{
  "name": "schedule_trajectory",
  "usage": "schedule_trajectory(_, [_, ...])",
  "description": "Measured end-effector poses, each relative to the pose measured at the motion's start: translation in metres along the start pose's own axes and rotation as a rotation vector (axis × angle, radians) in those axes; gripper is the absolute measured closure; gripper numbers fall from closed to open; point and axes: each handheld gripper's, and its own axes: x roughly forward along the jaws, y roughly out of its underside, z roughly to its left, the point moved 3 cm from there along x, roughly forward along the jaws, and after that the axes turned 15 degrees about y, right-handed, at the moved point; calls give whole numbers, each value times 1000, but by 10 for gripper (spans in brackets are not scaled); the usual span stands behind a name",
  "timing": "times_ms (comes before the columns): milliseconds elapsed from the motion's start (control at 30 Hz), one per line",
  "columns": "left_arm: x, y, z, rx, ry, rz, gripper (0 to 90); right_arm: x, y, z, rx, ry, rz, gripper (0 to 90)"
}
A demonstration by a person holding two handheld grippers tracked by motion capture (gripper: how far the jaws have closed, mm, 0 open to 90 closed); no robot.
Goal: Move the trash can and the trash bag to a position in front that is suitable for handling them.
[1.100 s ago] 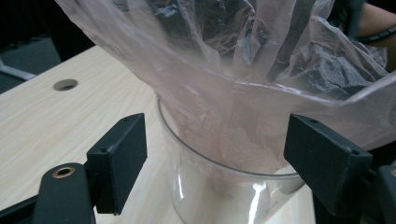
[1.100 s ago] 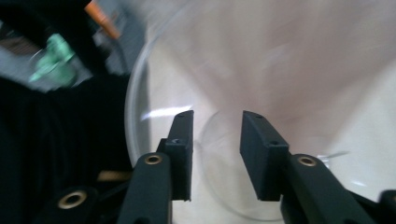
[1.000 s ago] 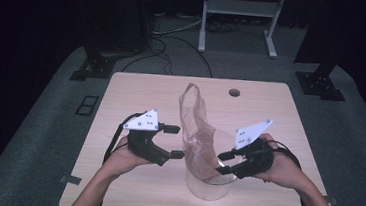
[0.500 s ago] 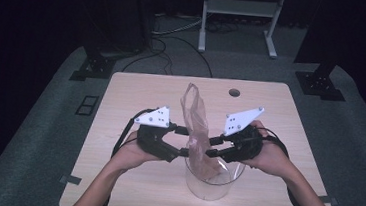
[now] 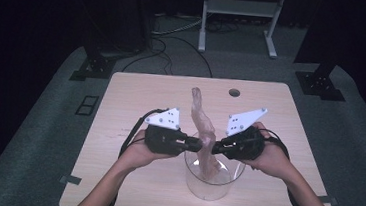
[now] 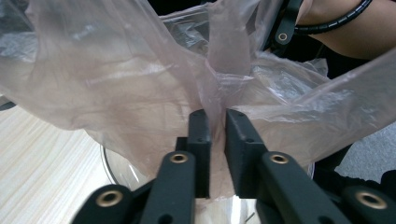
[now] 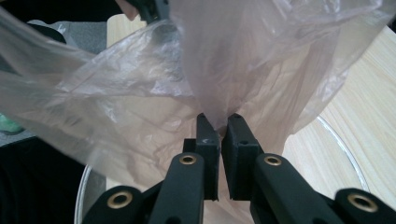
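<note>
A thin pinkish plastic bag (image 5: 203,130) stands up out of a clear round container (image 5: 213,178) near the table's front edge. My left gripper (image 5: 198,144) comes at the bag from the left, and its jaws have just been closing and now pinch the film (image 6: 215,119). From the right, my right gripper (image 5: 214,147) has likewise just been closing, with the bag (image 7: 219,74) pressed between its pads. Both grippers meet over the container's rim. The bag's top is drawn into a narrow upright strip.
The light wooden table (image 5: 135,104) has a round cable hole (image 5: 233,93) at its back. Dark stand bases (image 5: 96,68) and a white frame (image 5: 238,17) stand on the floor behind. The container's glass rim (image 7: 343,149) lies right under the jaws.
Both hands have come inward from either side until the grippers meet at the bag. Their jaws went from open to shut on the film, and the bag's top has narrowed.
</note>
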Motion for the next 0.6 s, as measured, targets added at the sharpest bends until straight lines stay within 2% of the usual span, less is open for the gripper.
schedule_trajectory(167, [-1,1,1,-1,1,6,894,-4,4,-2,9,1,-3,887])
schedule_trajectory(367, [-7,0,0,-7,-9,21,898,-13,6,-7,5,7,15,893])
schedule_trajectory(600, [-18,-8,-4,-6,-34,47,898,-34,8,-14,7,15,78,900])
